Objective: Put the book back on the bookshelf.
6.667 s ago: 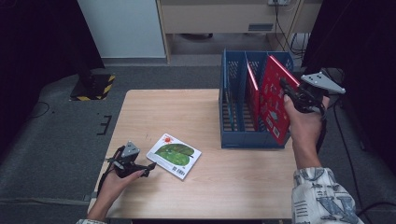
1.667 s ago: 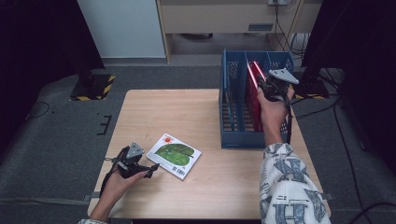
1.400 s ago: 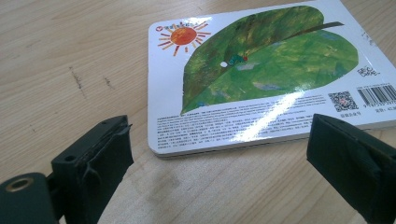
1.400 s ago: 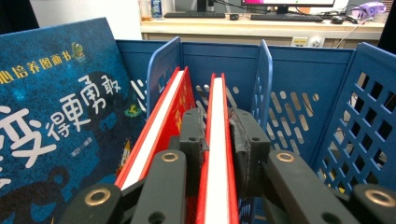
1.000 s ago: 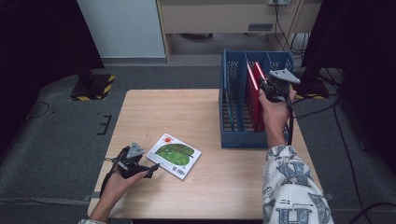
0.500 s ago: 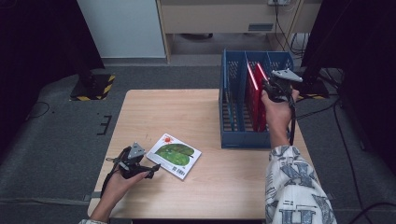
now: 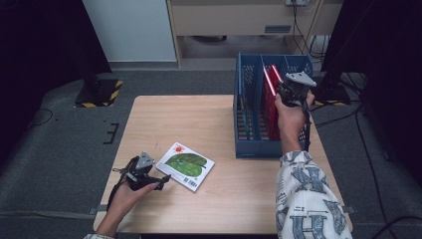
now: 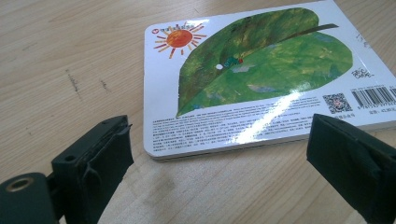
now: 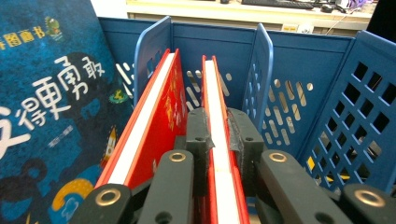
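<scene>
High overview, two close claw-mounted views

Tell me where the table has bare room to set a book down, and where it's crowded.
Bare wood runs along the table's far-left part, from its left edge to the blue rack, and across the near edge between the leaf book and the sleeve. Crowded: the rack's middle slot, where the right gripper clamps a red book beside another, and the near-left corner around the open left gripper.

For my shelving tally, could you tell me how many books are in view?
4: two red books and a blue book in the blue rack; a leaf-cover book flat on the table. Others may be hidden.
</scene>
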`<state>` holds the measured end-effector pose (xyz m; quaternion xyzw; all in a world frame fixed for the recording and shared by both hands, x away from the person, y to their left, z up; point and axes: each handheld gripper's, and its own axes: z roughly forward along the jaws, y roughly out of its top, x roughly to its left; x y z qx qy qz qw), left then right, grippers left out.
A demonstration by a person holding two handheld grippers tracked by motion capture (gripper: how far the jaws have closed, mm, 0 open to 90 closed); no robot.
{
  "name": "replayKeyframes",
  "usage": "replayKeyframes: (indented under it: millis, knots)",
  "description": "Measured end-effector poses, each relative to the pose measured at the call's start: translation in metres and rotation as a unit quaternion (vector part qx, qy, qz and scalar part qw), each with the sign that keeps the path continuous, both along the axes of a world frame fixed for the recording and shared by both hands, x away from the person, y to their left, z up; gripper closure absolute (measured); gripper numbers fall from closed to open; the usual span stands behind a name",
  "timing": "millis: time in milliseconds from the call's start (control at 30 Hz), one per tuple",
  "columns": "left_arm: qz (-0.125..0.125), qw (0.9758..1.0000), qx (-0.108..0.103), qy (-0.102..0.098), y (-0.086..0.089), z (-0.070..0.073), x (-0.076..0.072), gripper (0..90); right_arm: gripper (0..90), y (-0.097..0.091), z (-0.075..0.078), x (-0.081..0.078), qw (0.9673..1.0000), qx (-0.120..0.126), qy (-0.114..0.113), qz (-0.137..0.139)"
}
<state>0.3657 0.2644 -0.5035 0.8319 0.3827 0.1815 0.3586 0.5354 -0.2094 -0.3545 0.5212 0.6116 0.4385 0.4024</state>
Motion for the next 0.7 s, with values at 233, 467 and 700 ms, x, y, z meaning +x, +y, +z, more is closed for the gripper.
replayKeyframes:
  millis: [233, 467, 700]
  knots:
    - [-0.002, 1.0000, 0.001, 0.002, -0.001, -0.001, 0.001, 6.0, 80.1, 0.001, 0.002, 0.012, 1.0000, 0.006, -0.001, -0.008]
    - [0.000, 1.0000, 0.000, 0.001, 0.000, -0.001, 0.000, 6.0, 79.6, 0.002, 0.000, 0.014, 0.9999, 0.013, 0.001, -0.004]
    - [0.000, 1.0000, 0.002, 0.001, -0.001, -0.001, 0.000, 6.1, 78.4, 0.002, 0.000, 0.012, 1.0000, 0.006, 0.007, 0.002]
